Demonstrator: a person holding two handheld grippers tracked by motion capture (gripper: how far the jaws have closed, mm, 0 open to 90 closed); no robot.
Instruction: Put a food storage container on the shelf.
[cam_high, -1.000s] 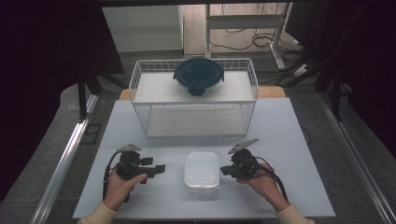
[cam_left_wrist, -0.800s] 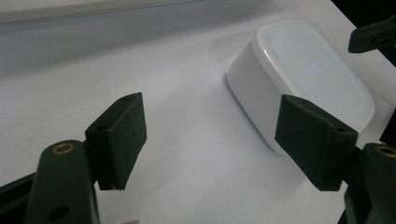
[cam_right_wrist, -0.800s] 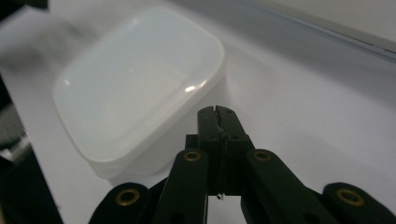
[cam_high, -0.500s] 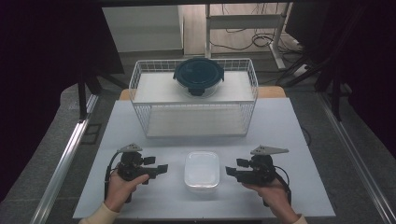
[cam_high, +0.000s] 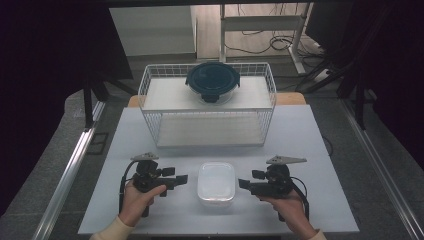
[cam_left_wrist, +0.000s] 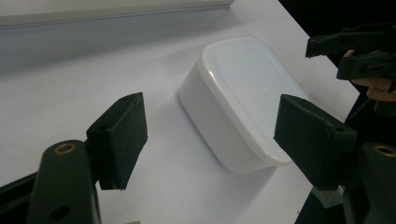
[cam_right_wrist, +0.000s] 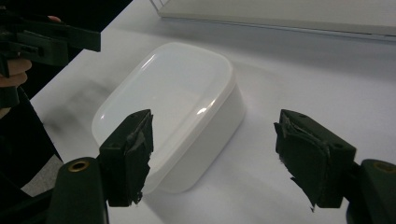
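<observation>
A white lidded plastic box (cam_high: 216, 183) rests on the white table between my two grippers. My left gripper (cam_high: 181, 178) lies just left of it, pointing right, open with nothing between its jaws. From the right, my right gripper (cam_high: 243, 184) points at the box, also open and a little apart from it. In the left gripper view the box (cam_left_wrist: 238, 100) lies ahead between the spread jaws, with my left gripper (cam_left_wrist: 210, 135) short of it. The right gripper view shows the box (cam_right_wrist: 173, 109) ahead and left, my right gripper (cam_right_wrist: 212, 156) open before it.
A white wire basket (cam_high: 150, 100) stands at the back of the table, with a round dark-lidded container (cam_high: 212, 81) on its top shelf. Table edges lie close to both hands at the front. The other hand's gripper (cam_left_wrist: 359, 46) shows across the box.
My right gripper has drawn back to the right, away from the box, and levelled out. The left gripper has barely moved.
</observation>
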